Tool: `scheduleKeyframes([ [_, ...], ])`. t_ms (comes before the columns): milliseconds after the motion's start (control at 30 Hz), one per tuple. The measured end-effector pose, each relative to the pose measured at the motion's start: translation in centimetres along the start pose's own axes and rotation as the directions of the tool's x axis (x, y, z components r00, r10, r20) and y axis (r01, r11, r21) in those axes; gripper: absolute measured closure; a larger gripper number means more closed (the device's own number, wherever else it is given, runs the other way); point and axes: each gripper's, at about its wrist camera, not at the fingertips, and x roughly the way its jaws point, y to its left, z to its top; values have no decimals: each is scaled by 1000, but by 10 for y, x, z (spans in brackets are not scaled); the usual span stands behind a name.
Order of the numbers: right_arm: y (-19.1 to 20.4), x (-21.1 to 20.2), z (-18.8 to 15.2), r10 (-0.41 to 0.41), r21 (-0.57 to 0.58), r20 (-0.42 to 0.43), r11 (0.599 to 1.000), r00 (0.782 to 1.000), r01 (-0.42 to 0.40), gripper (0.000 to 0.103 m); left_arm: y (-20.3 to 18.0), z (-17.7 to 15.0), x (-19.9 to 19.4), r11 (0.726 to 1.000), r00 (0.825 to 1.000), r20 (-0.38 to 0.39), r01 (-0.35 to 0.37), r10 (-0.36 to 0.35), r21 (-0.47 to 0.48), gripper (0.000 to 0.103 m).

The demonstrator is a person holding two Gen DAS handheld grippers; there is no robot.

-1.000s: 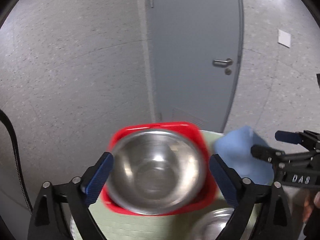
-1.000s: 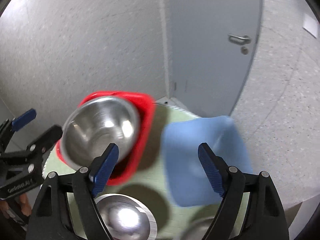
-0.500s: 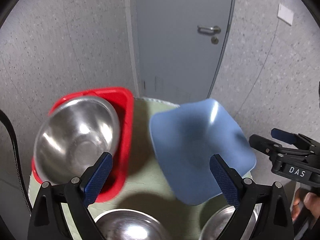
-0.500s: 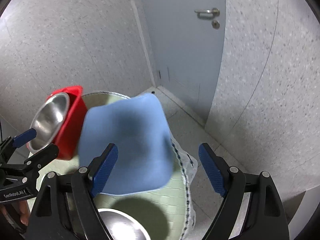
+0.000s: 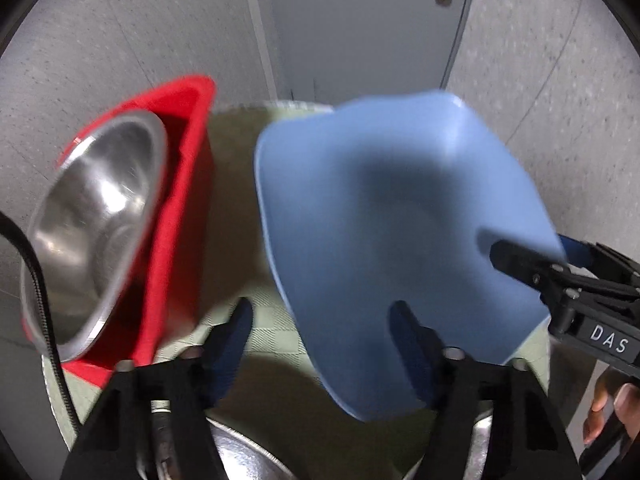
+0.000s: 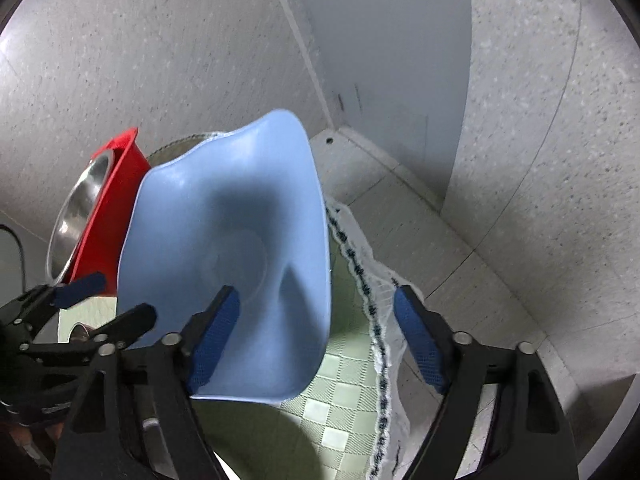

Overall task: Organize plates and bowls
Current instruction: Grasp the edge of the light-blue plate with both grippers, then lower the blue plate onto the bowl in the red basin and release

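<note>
A blue wavy-rimmed plastic bowl (image 5: 392, 232) stands on the green checked tablecloth (image 5: 256, 336); it also fills the middle of the right wrist view (image 6: 224, 248). My left gripper (image 5: 320, 332) is open, its jaws straddling the bowl's near left rim. My right gripper (image 6: 316, 336) is open with the bowl's right rim between its jaws; it shows at the right of the left wrist view (image 5: 528, 256). A steel bowl (image 5: 92, 224) sits in a red square bowl (image 5: 180, 208) to the left.
More steel bowls (image 5: 248, 456) lie at the near table edge below my left gripper. The cloth's lace fringe (image 6: 372, 280) hangs over the right table edge. A grey door (image 5: 368, 28) and speckled walls stand behind.
Both grippers have moved in on the blue bowl, which now looks larger and closer. The red bowl with the steel bowl has slid further left in both views.
</note>
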Motion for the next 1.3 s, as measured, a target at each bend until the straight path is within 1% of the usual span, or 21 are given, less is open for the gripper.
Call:
scheduleKeyframes([
  [33, 0, 2, -1, 4, -1, -9, 1000, 1000, -4, 47, -1, 1, 5, 1000, 1000, -13, 10, -10, 6, 60],
  [67, 1, 5, -3, 1, -9, -17, 1000, 1000, -1, 52, -3, 2, 7, 1000, 999, -15, 29, -29, 9, 63],
  [100, 4, 5, -3, 0, -19, -16, 1000, 1000, -1, 62, -3, 3, 7, 999, 1000, -7, 30, -30, 15, 65],
  [133, 6, 4, -4, 0, -33, -15, 999, 1000, -1, 69, -5, 4, 5, 999, 1000, 6, 25, -25, 27, 69],
  [200, 10, 3, -6, -18, -57, -10, 998, 1000, 17, 74, -8, 6, 0, 999, 999, 37, 23, -25, 46, 71],
  [300, 14, -6, -7, -40, -71, 15, 997, 999, 41, 73, -7, 6, -10, 997, 996, 70, 49, -53, 52, 76],
  [367, 19, -17, -7, -42, -68, 33, 997, 999, 44, 73, -6, 5, -18, 997, 994, 87, 67, -71, 49, 76],
  [467, 29, -40, -6, -67, -80, 82, 994, 994, 74, 73, -4, -1, -41, 994, 983, 151, 93, -100, 54, 76],
  [533, 39, -57, -4, -73, -82, 113, 993, 991, 82, 73, 0, -8, -60, 992, 973, 195, 118, -124, 44, 76],
  [667, 67, -87, 1, -72, -101, 175, 991, 982, 91, 73, 28, -21, -103, 986, 944, 286, 162, -162, 24, 76],
  [767, 98, -96, 6, -62, -127, 202, 988, 977, 89, 73, 56, -32, -128, 987, 926, 345, 163, -155, 6, 76],
  [867, 133, -93, 12, -40, -154, 205, 985, 978, 73, 73, 90, -51, -145, 988, 916, 378, 155, -134, -24, 76],
  [933, 157, -85, 15, -24, -171, 203, 983, 979, 60, 73, 115, -63, -151, 987, 916, 382, 153, -121, -53, 76],
  [1100, 214, -53, 22, 10, -220, 154, 975, 988, 25, 73, 175, -81, -159, 980, 925, 367, 152, -95, -128, 76],
  [1200, 242, -30, 24, 17, -239, 117, 971, 993, 11, 73, 210, -81, -154, 974, 936, 339, 156, -92, -167, 76],
  [1300, 260, -6, 28, 3, -257, 81, 966, 997, 18, 73, 233, -84, -145, 970, 949, 304, 148, -84, -192, 76],
])
